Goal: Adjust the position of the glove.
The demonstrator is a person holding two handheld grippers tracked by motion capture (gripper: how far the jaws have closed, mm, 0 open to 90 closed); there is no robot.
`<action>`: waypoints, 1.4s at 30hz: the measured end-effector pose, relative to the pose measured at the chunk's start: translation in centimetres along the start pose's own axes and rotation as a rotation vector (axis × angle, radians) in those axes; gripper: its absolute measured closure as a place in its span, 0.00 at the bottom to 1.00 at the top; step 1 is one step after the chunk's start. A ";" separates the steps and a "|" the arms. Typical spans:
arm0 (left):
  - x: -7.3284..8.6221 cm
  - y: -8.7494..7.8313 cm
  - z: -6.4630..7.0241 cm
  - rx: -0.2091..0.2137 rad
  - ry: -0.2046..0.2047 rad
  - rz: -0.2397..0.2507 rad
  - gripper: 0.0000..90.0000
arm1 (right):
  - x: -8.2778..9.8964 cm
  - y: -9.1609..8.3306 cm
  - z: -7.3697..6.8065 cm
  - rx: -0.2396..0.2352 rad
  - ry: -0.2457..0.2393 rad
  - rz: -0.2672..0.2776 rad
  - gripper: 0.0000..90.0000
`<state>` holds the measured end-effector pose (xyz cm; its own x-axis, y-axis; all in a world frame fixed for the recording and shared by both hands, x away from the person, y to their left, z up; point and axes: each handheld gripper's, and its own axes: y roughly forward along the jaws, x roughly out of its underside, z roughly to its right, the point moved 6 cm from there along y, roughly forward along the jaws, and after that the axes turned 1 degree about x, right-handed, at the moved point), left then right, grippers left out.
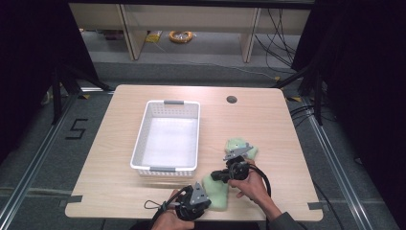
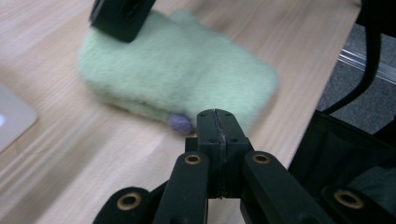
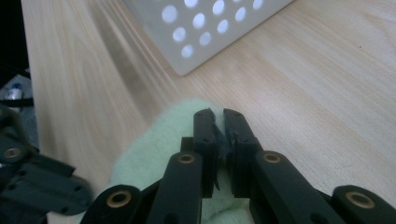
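A pale green fluffy cloth (image 1: 218, 194) lies near the table's front edge, right of the middle. More green fluff (image 1: 239, 143) shows beyond the right hand; I cannot tell whether it is the same piece. My left gripper (image 1: 207, 201) is shut, its tips at the cloth's (image 2: 177, 70) near edge beside a small grey-purple tuft (image 2: 180, 122). Nothing shows between its jaws. My right gripper (image 1: 216, 175) points left over the cloth (image 3: 154, 144). It (image 3: 217, 114) is shut, with only a sliver of dark pad between the jaws and no green in it.
A white perforated basket (image 1: 165, 168) stands left of the cloth, with nothing in it; its corner (image 3: 210, 32) lies just beyond the right gripper. The wooden table (image 1: 268, 120) has a round cable hole (image 1: 231, 99) at the back. The table's right edge (image 2: 322, 84) is close.
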<state>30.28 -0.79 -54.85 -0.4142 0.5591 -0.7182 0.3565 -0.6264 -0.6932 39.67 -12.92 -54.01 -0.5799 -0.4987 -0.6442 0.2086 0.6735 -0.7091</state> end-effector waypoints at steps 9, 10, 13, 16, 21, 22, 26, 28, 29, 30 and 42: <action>-0.2 -0.5 0.0 0.018 -0.028 0.014 0.75 | 0.2 -0.5 0.7 0.035 0.074 0.028 0.94; -0.2 -0.5 0.3 0.017 -0.019 0.013 0.70 | 0.2 -0.5 0.6 0.031 0.095 0.033 0.94; -0.2 0.1 0.3 -0.003 0.004 -0.018 0.61 | 0.6 -0.5 0.8 0.022 0.112 0.031 0.94; -0.1 0.4 0.1 -0.031 0.006 -0.024 0.61 | 0.7 -0.5 1.0 0.032 0.117 0.033 0.94; -0.1 0.8 -0.1 -0.031 0.008 -0.038 0.68 | 0.8 -0.5 0.9 0.016 0.129 0.040 0.94; -0.1 0.7 -0.1 -0.026 0.013 -0.035 0.71 | 0.8 -0.5 0.9 0.018 0.127 0.042 0.94; -0.2 0.4 -0.6 -0.035 0.012 -0.028 0.90 | 1.0 -0.7 0.9 0.022 0.128 0.041 0.94; -0.2 0.3 -0.7 -0.029 0.007 -0.028 0.90 | 1.0 -0.8 0.9 0.026 0.137 0.044 0.94; -0.2 0.0 -1.1 -0.032 0.011 -0.026 0.91 | 1.0 -1.1 0.8 0.017 0.136 0.057 0.94; -0.2 0.0 -1.1 -0.032 0.011 -0.026 0.91 | 1.0 -1.1 0.8 0.017 0.136 0.057 0.94; -1.6 -0.9 -3.8 -0.049 0.029 -0.003 0.91 | 2.3 -5.2 -0.6 0.050 0.175 0.180 0.95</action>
<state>33.81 0.90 -53.30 -0.3910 0.5771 -0.7170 0.3963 -0.5976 -0.6970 36.76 -17.24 -51.58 -0.6565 -0.2683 -0.7050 0.3570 0.7128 -0.6037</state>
